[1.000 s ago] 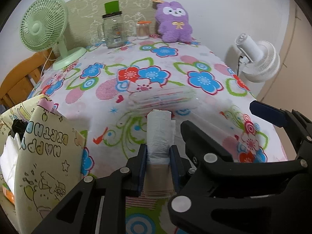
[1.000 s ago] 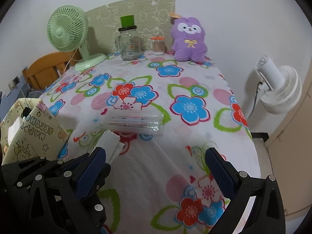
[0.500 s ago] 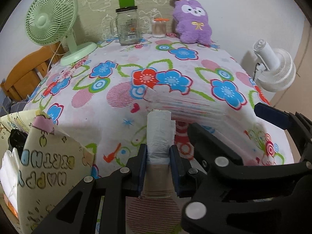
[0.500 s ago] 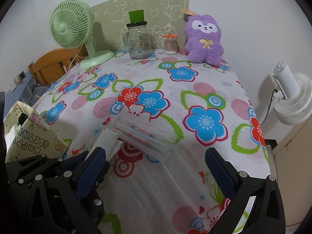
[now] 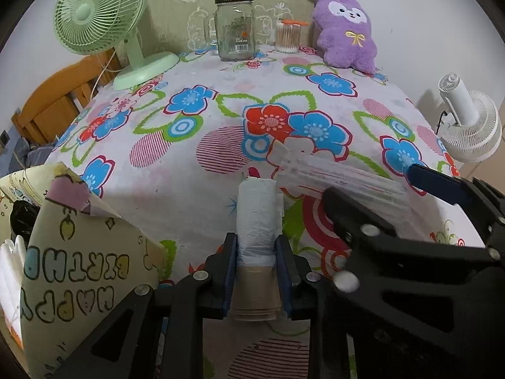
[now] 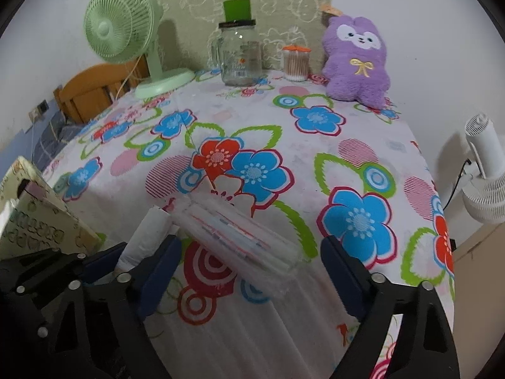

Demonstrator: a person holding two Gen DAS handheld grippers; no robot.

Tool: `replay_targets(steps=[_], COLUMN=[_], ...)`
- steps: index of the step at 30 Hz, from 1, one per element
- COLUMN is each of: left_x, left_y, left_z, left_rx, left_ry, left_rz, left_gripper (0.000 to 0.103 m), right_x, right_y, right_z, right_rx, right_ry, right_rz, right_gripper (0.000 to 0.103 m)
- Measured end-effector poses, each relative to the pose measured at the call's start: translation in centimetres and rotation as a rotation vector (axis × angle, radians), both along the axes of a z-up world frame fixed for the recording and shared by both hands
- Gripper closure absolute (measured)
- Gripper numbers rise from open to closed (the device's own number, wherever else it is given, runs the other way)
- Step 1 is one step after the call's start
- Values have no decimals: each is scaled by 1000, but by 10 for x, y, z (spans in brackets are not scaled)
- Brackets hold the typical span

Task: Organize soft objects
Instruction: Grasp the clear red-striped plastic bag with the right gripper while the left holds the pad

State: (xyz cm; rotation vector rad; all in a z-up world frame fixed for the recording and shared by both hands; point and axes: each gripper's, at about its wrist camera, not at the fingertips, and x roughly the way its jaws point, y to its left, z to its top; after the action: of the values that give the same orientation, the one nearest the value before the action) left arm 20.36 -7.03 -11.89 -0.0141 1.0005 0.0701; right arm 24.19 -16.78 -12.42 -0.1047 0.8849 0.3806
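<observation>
A: What is sitting nearest the cameras?

B: The left gripper (image 5: 256, 267) is clamping a white roll of bags (image 5: 258, 213) between its blue pads, jaws nearly together, the roll pointing forward over the flowered tablecloth (image 5: 195, 189). The roll's brown cardboard core is showing behind the pads.

A: And the right gripper (image 6: 249, 267)?

B: Its jaws are standing wide and closing. A clear plastic packet (image 6: 240, 237) of thin sticks is lying on the cloth between its fingers, but the pads are not pressing on it. In the left wrist view that same packet (image 5: 341, 178) is lying just right of the roll's tip.

A: What is standing to the left?

B: A paper gift bag (image 5: 79, 271) printed with birthday lettering is standing at the near left edge, open at the top, with something white showing inside.

A: Farther back?

B: Along the far edge, against the wall, a green table fan (image 5: 104, 22) is standing at the left, then a glass jar (image 5: 235, 28) with a dark lid, a small tub of cotton swabs (image 5: 288, 36), and a purple plush toy (image 5: 345, 31) leaning upright. A white fan (image 5: 470, 126) is standing off the table's right side, and a wooden chair (image 5: 56, 101) is showing beyond its left edge.
</observation>
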Motion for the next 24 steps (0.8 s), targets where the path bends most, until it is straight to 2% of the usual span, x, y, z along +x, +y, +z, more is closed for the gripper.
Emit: replay_targets(steps=[9, 12, 14, 17, 24], left_x=[-1, -1, -2, -4, -10], left_y=[-2, -3, -4, -5, -9], left_z=[-1, -1, 0, 0, 1], left_rx=[16, 22, 24, 23, 17], left_ry=[-13, -16, -17, -16, -12], left_rz=[-11, -15, -19, -34, -63], left_gripper=[79, 79, 79, 79, 79], right_x=[9, 7, 4, 1, -8], right_y=[5, 6, 5, 3, -2], right_z=[-12, -11, -9, -9, -7], right_rx=[-19, -36, -49, -46, -38], right_ry=[43, 44, 41, 53, 63], right_rz=[21, 16, 15, 17, -1], right_gripper=[38, 51, 65, 74, 82])
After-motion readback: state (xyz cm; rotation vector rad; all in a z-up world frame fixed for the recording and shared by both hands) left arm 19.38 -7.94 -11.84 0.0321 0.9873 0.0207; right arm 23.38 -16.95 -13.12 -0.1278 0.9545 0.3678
